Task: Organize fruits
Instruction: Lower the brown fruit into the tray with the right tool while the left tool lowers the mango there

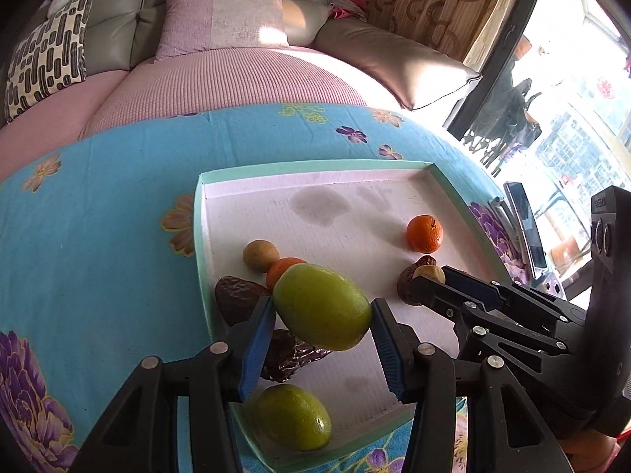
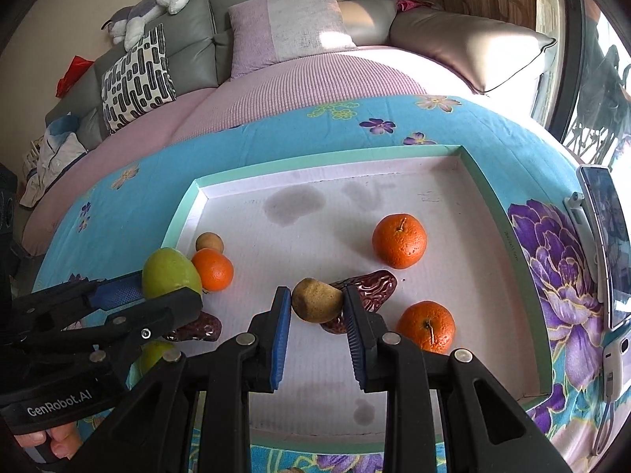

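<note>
My left gripper (image 1: 321, 313) is shut on a green citrus fruit (image 1: 321, 305), held above the near left part of the white tray (image 1: 315, 167). Under it lie two dark dates (image 1: 236, 303), a second green fruit (image 1: 294, 416), a partly hidden orange (image 1: 282, 270) and a small tan fruit (image 1: 260, 254). My right gripper (image 2: 316, 303) is shut on a tan round fruit (image 2: 317, 300), just over another dark date (image 2: 372, 285). Two more oranges (image 2: 399, 240) (image 2: 426, 327) rest to its right. The left gripper (image 2: 165, 291) shows at the left with its green fruit (image 2: 169, 274).
The tray's mint rim (image 2: 335, 157) sits on a blue floral cloth (image 2: 276, 130). A phone on a stand (image 2: 607, 244) is at the tray's right edge. A sofa with cushions (image 2: 284, 23) lies beyond. A hand (image 2: 59, 441) grips the left handle.
</note>
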The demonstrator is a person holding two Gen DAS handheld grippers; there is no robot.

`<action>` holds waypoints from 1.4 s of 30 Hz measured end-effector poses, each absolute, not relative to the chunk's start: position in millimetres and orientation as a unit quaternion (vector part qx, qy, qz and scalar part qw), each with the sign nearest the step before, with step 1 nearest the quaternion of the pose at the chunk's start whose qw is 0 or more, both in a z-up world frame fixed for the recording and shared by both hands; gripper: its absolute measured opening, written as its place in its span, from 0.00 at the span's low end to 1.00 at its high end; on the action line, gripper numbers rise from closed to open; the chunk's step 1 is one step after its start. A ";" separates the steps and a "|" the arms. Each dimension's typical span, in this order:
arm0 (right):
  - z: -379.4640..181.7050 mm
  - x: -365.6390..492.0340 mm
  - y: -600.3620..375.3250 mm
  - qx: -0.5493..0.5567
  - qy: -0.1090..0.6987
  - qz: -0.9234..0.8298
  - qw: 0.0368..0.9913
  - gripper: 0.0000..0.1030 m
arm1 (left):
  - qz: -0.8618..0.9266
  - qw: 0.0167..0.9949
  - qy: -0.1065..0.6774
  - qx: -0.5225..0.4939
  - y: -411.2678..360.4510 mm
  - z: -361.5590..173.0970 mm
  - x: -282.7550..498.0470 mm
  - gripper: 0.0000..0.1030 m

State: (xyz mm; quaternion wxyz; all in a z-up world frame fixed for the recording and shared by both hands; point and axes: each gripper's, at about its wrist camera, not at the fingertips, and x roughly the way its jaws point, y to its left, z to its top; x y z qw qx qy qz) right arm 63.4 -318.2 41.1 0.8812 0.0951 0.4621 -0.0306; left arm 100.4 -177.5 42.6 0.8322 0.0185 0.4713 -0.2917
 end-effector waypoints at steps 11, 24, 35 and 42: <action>38.7 60.6 -314.1 0.081 0.476 -0.009 0.876 0.28 | -0.275 0.831 0.481 0.041 -181.8 33.5 99.6 0.51; 31.9 59.9 -307.9 0.052 0.497 -0.009 0.866 0.28 | -0.260 0.835 0.482 0.054 -178.6 33.5 96.4 0.51; 23.6 57.2 -305.9 0.050 0.509 -0.011 0.859 0.28 | -0.266 0.835 0.480 0.030 -163.6 42.2 83.6 0.52; 22.2 56.2 -305.0 0.048 0.511 -0.020 0.858 0.28 | -0.253 0.849 0.464 0.005 -140.6 53.8 69.3 0.60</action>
